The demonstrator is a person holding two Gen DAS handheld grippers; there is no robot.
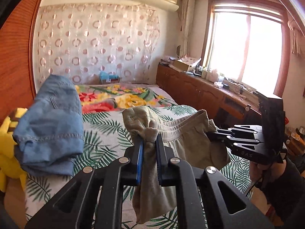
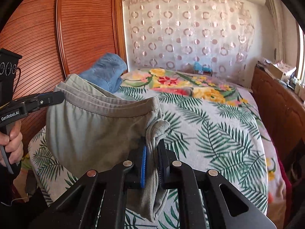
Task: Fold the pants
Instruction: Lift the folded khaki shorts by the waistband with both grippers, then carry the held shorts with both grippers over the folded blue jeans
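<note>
Left wrist: leaf-print bed (image 1: 106, 133) (window (image 1: 246, 49) beyond), both tools (image 1: 149, 143) (image 2: 152, 148) clamped on grey pants (image 1: 181, 133).

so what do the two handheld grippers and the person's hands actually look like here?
Both are matte black metal, with slotted linkage arms and silver round pivot pins. The left gripper has blue ribbed pads on its black fingers, white "GenRobot.AI" lettering on its side and a black box on top. The right gripper looks the same; "DAS" is embossed on its body. A thin dark cable runs below the right hand, whose sleeve is dark.
</note>
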